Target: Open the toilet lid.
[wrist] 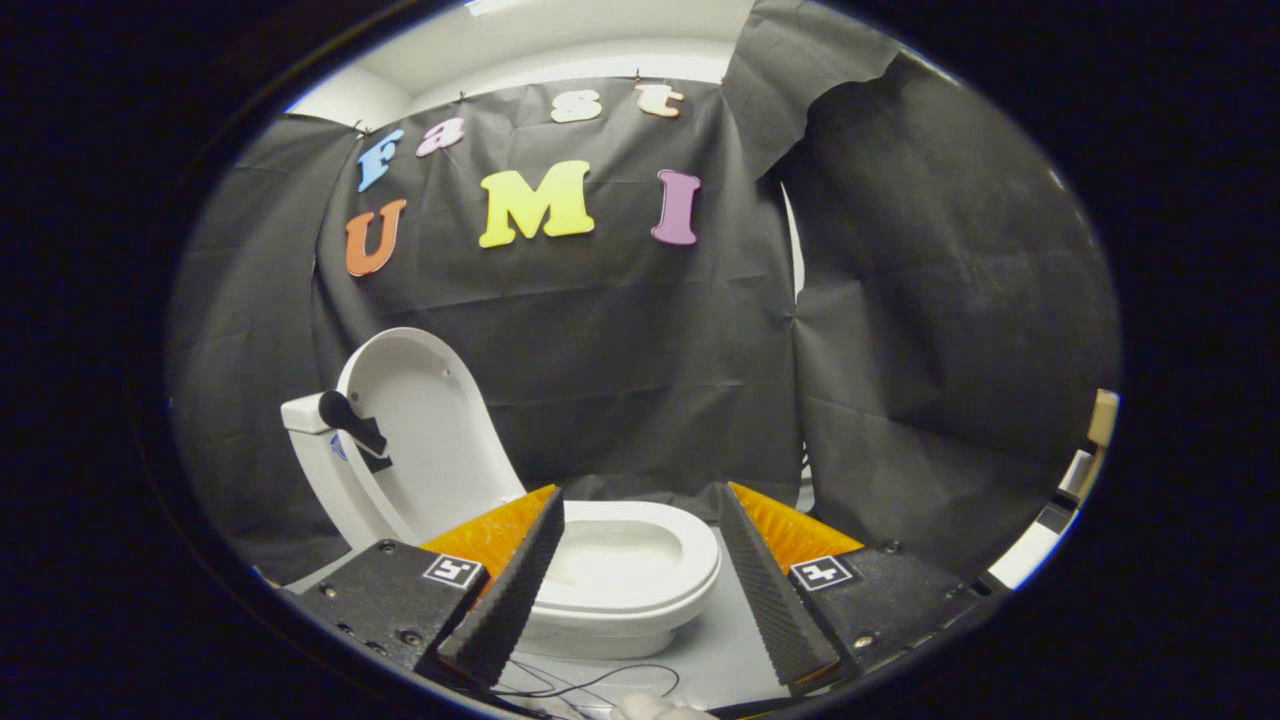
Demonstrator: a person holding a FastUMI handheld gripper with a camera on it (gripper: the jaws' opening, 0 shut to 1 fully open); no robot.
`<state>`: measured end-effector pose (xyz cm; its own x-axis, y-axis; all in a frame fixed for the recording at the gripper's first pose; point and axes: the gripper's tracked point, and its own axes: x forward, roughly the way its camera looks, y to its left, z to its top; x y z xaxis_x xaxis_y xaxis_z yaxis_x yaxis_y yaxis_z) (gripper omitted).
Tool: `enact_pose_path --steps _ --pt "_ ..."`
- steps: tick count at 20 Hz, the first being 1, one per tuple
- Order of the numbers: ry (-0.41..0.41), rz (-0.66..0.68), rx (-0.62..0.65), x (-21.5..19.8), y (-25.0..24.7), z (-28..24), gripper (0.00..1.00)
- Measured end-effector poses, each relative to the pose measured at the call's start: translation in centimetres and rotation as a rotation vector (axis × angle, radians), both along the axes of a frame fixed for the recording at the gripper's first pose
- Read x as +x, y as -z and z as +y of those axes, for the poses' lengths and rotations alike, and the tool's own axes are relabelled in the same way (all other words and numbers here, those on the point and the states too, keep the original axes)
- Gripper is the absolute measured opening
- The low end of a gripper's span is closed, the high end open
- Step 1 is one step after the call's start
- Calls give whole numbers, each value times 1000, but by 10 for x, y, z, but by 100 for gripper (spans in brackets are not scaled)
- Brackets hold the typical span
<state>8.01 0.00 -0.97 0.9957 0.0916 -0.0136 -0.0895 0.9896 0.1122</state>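
A small white toilet (620,580) stands on a pale surface just ahead of my fingers. Its lid (425,430) is raised, leaning back against the white tank (310,420), and the oval seat and bowl lie uncovered. A dark lever (350,420) sticks out from the tank beside the lid. My gripper (640,525) is open, its fingers (510,590) spread wide on either side of the bowl's front, with nothing held between them and no contact with the toilet.
Black cloth walls close in behind and to the right of the toilet. A thin dark cable (600,680) lies on the pale floor (720,650) in front of the bowl. Pale boxes or shelving (1085,450) show at the far right past the cloth.
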Motion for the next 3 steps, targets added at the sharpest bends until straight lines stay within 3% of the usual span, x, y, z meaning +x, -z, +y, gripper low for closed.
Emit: enact_pose_path --steps 3 --pt "11 0 -20 1 2 -3 97"
